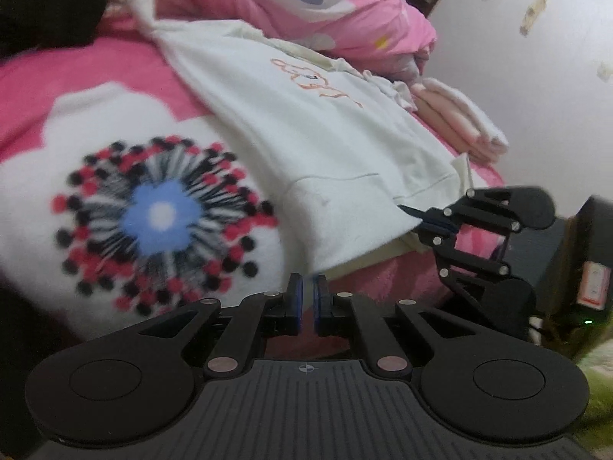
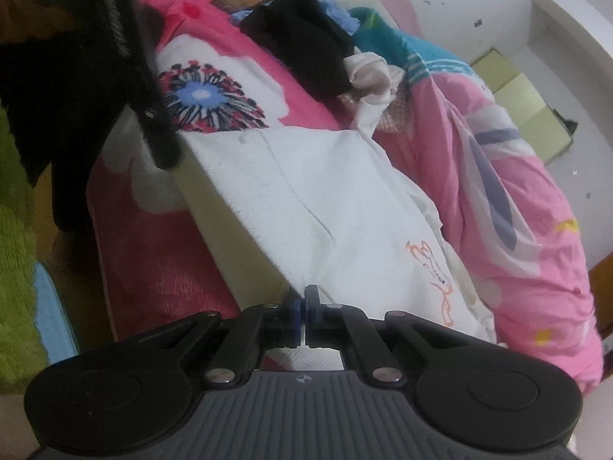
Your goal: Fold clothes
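Observation:
A white sweatshirt (image 1: 325,142) with an orange drawing lies spread on a pink flowered blanket (image 1: 115,65); it also shows in the right wrist view (image 2: 329,199). My left gripper (image 1: 306,287) sits at the garment's lower hem, its blue pads a narrow gap apart with the hem edge at their tips. My right gripper (image 2: 302,303) is shut on the sweatshirt's edge; it also shows in the left wrist view (image 1: 412,212), pinching the hem's right corner.
A folded pale pink garment (image 1: 456,115) lies beyond the sweatshirt. A pink quilt (image 2: 517,191) is bunched along the far side. Black clothes (image 2: 306,42) and a white garment (image 2: 367,73) are heaped at the bed's head. A white wall (image 1: 536,88) stands behind.

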The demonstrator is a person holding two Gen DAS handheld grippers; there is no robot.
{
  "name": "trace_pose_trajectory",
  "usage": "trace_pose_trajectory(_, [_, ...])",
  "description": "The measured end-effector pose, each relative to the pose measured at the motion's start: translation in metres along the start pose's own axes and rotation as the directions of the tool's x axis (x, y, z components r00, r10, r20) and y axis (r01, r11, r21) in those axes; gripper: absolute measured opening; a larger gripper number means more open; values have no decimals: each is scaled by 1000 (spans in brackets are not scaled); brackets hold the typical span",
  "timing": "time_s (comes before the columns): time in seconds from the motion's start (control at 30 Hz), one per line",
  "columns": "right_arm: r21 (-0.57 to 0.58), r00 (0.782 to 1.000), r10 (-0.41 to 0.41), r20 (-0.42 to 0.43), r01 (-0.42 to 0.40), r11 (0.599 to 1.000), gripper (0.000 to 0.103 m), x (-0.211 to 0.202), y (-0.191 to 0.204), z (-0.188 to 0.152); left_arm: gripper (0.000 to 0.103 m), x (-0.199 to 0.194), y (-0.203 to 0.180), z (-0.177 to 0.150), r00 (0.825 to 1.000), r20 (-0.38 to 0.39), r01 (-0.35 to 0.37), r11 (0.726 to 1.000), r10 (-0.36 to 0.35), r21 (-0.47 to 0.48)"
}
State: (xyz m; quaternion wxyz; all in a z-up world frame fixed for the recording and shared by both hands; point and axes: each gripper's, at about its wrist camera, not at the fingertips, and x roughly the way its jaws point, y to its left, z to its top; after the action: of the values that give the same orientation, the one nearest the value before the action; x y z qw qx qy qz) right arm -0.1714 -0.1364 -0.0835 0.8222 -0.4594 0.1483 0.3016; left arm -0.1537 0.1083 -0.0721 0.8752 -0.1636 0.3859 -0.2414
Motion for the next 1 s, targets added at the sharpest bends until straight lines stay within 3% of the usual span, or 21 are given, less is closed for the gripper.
trace_pose_trajectory(0.13, [-27,1000,-6,9,6,1000,0,0,3,-1,7,-10,28,6,997,52,69,979,-60,-191])
trace_pose_trajectory(0.2, [-33,1000,-8,11,8,999,0,-1,4,-2,11,-7,34,14,993,89,92,967,-72,-238])
trace_pose_trajectory(0.3, [-35,1000,-7,13,8,999,0,-2,4,-3,24,6,34,28,990,117,104,958,-75,-267])
trace_pose_trajectory(0.5, [-45,1000,-17,11,18,999,0,-1,5,-3,24,30,38,41,992,89,109,943,-85,-315])
trace_pose_trajectory(0.8, [-47,1000,-25,18,26,999,0,-1,6,-5,24,29,42,40,989,73,147,913,-129,-381])
trace_pose_trajectory(1.0, [-72,999,-34,22,36,997,0,0,9,-5,24,36,38,40,993,57,115,923,-102,-368])
